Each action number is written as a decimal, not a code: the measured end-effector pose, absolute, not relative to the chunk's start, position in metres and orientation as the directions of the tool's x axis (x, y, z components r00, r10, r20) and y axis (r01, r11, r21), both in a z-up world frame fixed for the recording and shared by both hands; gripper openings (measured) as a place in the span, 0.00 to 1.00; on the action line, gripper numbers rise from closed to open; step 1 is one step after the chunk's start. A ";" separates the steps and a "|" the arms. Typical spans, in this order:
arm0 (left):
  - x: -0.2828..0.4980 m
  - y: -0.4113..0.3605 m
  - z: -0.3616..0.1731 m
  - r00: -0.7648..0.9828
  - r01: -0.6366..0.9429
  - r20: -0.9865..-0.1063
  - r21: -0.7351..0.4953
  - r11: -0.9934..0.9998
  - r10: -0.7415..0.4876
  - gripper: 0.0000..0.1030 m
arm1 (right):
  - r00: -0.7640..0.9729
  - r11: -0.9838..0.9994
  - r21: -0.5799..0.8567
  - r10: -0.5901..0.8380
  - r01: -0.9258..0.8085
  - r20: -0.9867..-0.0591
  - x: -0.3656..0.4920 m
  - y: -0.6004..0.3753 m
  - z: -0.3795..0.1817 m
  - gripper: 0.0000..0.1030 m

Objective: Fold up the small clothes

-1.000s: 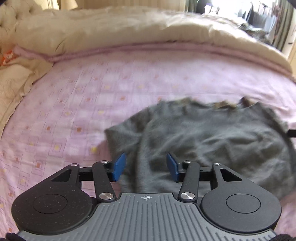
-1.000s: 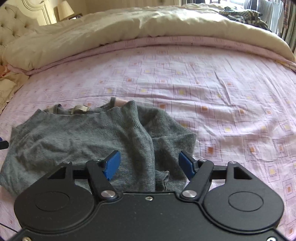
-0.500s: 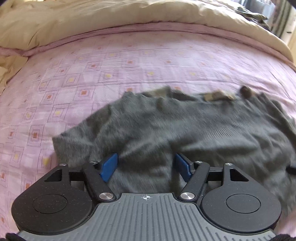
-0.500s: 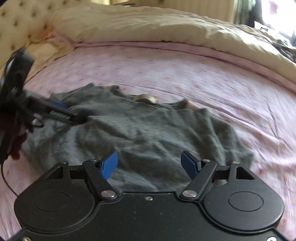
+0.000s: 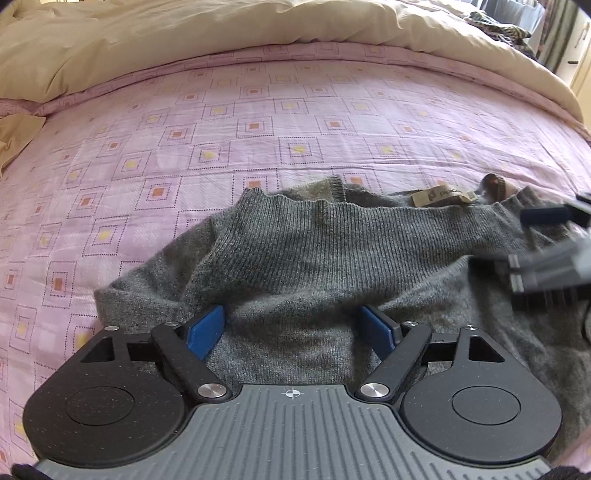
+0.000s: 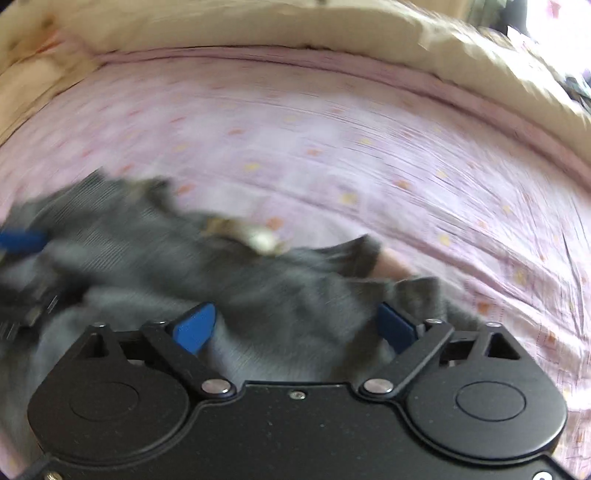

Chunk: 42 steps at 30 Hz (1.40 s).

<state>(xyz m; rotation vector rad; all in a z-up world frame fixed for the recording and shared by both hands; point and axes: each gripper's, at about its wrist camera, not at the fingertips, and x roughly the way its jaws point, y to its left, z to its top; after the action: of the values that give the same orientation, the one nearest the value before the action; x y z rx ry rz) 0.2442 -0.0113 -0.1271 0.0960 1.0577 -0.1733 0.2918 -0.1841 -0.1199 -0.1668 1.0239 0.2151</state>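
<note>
Your grey knit sweater (image 5: 314,266) lies crumpled on the pink patterned bedsheet (image 5: 258,122), long axis running left-right, neckline label (image 5: 439,195) toward the cream duvet (image 5: 221,33). Left gripper (image 5: 293,328) and right gripper (image 6: 295,325) hover over it, jaws spread wide, holding nothing.

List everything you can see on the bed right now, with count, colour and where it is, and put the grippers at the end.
sweater: one, grey knit, rumpled on the near part of the sheet, under both grippers
label: one, tan, at the sweater's far edge, inside the neckline
sheet: one, pink with square print, covering the bed
duvet: one, cream, bunched along the far side of the bed
clothes: dark patterned heap, count unclear, far right corner
left gripper: one, black with blue pads, open, over the sweater's left part
right gripper: one, black with blue pads, open, over the sweater's right part; view blurred
</note>
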 end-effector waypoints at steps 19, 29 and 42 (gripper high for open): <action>0.210 -0.049 -0.081 0.469 0.229 -0.847 -0.159 0.960 -0.252 0.77 | 0.512 0.934 0.349 0.263 0.077 -0.818 0.175 -0.328 -0.090 0.99; 0.200 -0.077 -0.112 0.381 0.252 -0.898 -0.126 0.960 -0.218 0.77 | 0.443 0.870 0.481 0.390 0.109 -0.807 0.153 -0.349 -0.122 1.00; 0.225 -0.076 -0.111 0.418 0.183 -0.885 -0.140 0.973 -0.206 0.84 | 0.501 0.757 0.646 0.524 0.097 -0.689 0.183 -0.355 -0.136 1.00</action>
<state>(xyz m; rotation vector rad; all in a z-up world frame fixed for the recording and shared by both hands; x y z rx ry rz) 0.2252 -0.0764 -0.1107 -0.0234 1.1135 -0.2440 0.1830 -0.3545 -0.1361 0.6899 1.0314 0.2840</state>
